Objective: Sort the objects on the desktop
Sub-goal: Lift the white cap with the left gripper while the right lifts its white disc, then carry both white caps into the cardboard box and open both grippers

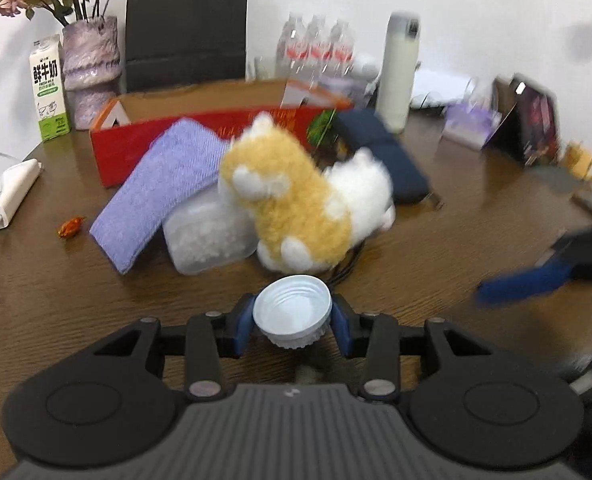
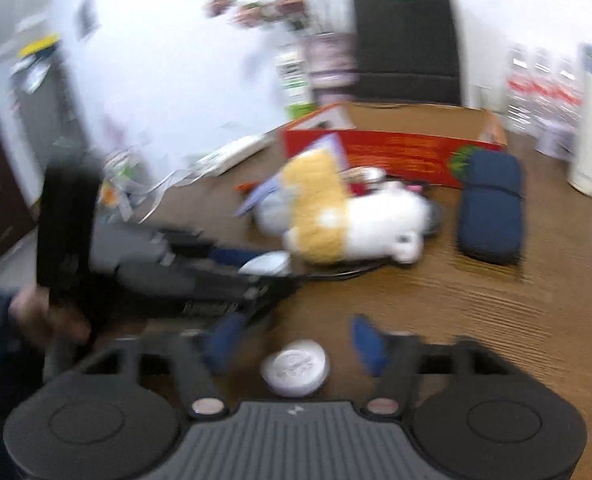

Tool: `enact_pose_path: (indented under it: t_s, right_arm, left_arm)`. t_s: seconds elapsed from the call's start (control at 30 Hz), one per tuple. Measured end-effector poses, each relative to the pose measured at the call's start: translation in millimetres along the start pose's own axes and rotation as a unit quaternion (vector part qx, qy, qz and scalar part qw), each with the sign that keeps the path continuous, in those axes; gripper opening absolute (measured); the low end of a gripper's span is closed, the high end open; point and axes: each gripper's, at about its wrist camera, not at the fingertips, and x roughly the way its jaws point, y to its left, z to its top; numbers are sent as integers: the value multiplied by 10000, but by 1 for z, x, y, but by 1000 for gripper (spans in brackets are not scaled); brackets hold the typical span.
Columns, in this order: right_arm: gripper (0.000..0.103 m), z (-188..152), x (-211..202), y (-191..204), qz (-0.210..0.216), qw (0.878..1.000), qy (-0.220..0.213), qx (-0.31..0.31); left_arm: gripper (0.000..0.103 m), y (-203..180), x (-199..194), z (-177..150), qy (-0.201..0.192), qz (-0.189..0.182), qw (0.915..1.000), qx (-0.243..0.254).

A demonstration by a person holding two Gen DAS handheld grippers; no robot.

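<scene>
My left gripper [image 1: 292, 320] is shut on a white threaded cap [image 1: 292, 310], its hollow side facing the camera, just above the wooden table [image 1: 76, 300]. In the right wrist view this gripper [image 2: 256, 276] comes in from the left with the cap [image 2: 266, 262]. My right gripper [image 2: 298, 322] stands open. A white round embossed lid [image 2: 296, 366] lies between its blue fingers [image 2: 370, 344], and neither pad touches it. A yellow-and-white plush toy [image 1: 296, 204] lies just beyond the cap.
Behind the plush toy are a purple cloth [image 1: 164, 184], a clear plastic tub [image 1: 208, 236], a dark blue case [image 1: 384, 156] and an open red cardboard box [image 1: 200, 136]. A milk carton [image 1: 50, 88], vase [image 1: 90, 64], white flask [image 1: 398, 72] and power strip [image 1: 4, 196] line the edges.
</scene>
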Motion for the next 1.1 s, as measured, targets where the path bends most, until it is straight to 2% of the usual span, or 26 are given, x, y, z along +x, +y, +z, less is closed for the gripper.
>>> enact_pose_path:
  t_s: [0.07,0.1,0.13,0.17,0.2,0.33,0.4,0.43,0.47,0.5,0.53,0.57,0.73,0.87,0.9,1.0,1.03,1.07,1.1]
  right_arm:
    - [68,-5,16,5,-212,9994,252,-116]
    - [59,-6,25,3,-327,9988,367,-73]
    - [55,-8,28,3,-526,9984,196,-107]
    - [44,-10,32,3,-672,9975,154,-132]
    - [39,-10,34,2,-902,9957,73,-180]
    - [39,-11,40,-11,-1083,9936,-261,185]
    - [40,-12,44,-4,-1194,9921,-372,108]
    - [40,-12,47,-3,-1213,9915,-435,182]
    - [46,-11,49,-2,-1211,9912,-482,245]
    - [60,-10,51,-1,-1195,9913,-465,284]
    - [67,-10,50,0,-1190,9916,-400,304]
    - [73,-8,49,0,-1163,9923,-318,296]
    - [75,-11,35,-9,-984,9949,-20,231]
    - [76,-16,31,-13,-1233,9921,-3,253]
    - [76,-16,31,-15,-1296,9911,-38,293]
    - [78,-16,33,-17,-1416,9891,-119,377]
    - [78,-16,34,-16,-1460,9884,-156,382]
    - [73,-17,34,-15,-1478,9880,-217,388]
    - [63,-18,34,-15,-1510,9873,-291,407]
  left_arm:
    - [41,4,-13,2,-220,-22,9997,-62]
    - [41,5,-18,2,-285,60,9996,-42]
    - [41,7,-21,1,-320,239,9992,15]
    - [41,7,-22,-1,-332,444,9984,72]
    - [41,7,-22,-2,-328,619,9975,123]
    - [41,9,-14,-17,-48,965,9953,18]
    - [42,7,-9,-23,90,1136,9935,-1]
    - [47,5,-10,-24,4,1212,9926,-13]
    - [55,3,-10,-25,13,1259,9920,35]
    - [61,2,-10,-25,1,1286,9916,102]
    - [74,1,-11,-25,-9,1322,9911,171]
    - [79,1,-13,-26,-31,1335,9909,196]
    - [79,13,-23,-29,-254,1141,9931,-72]
    - [64,26,-18,-28,-117,1031,9935,-474]
    - [60,27,-16,-28,-74,1003,9938,-473]
    - [41,24,-14,-29,-73,1082,9934,-375]
    - [41,22,-14,-29,-76,1075,9938,-283]
    - [41,21,-14,-29,-73,1034,9943,-255]
    - [41,20,-14,-30,-77,985,9948,-257]
